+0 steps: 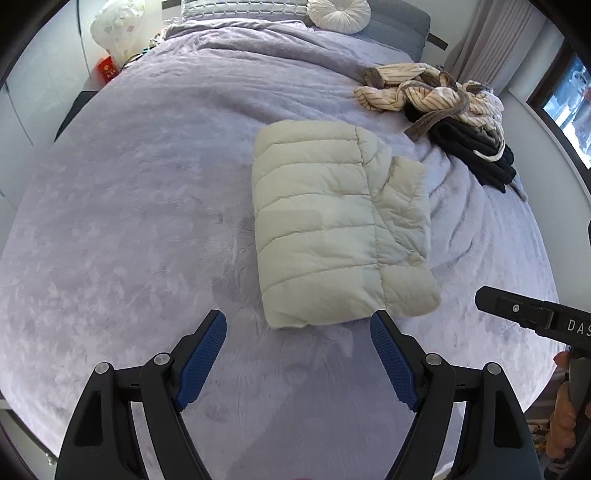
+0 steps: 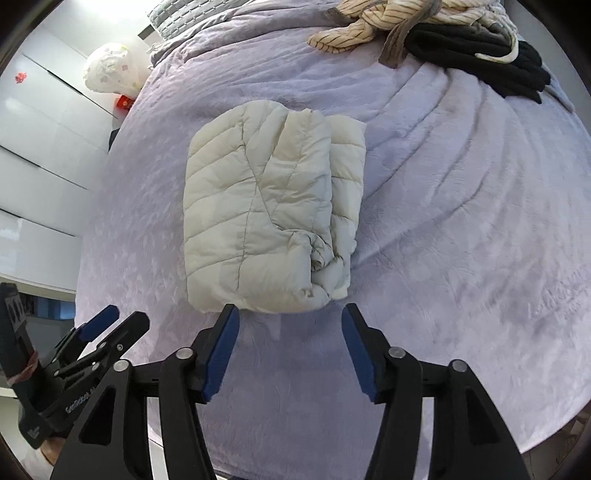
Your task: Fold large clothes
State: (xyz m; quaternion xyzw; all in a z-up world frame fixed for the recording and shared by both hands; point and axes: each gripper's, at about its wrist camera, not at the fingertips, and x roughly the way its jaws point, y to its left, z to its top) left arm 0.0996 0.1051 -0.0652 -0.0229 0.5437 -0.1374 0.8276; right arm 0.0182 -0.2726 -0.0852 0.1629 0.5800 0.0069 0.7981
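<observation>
Left wrist view: my left gripper [image 1: 297, 334] hung above the bed [image 1: 129, 221] with its jaws spread wide and nothing between the blue pads [image 1: 205, 354]. The cream puffer jacket [image 1: 332, 229] lay folded into a compact block on the bed cover, just beyond the fingertips, apart from them. I judged it was set there, mid-bed, so the fold rests flat and stays clear of the unfolded clothes pile [image 1: 443, 103], which sat beyond the jacket toward the window side. A round cushion [image 1: 338, 13] was further beyond the jacket at the headboard. The right gripper body [image 1: 535, 317] poked in from the right edge, beside the jacket's near corner, not touching it.

Right wrist view: my right gripper [image 2: 290, 332] was also parted, pads empty, with the jacket [image 2: 266, 206] just ahead of the tips and not touched. The sleeve bulk was tucked on top of the jacket's right half, probably to keep the bundle from springing open. The pile [image 2: 443, 33] lay beyond the jacket at the top. The left gripper [image 2: 107, 325] showed left of the jacket's near edge, empty too. Both tools free and off the cloth suggested this garment was done and the pile was next.
</observation>
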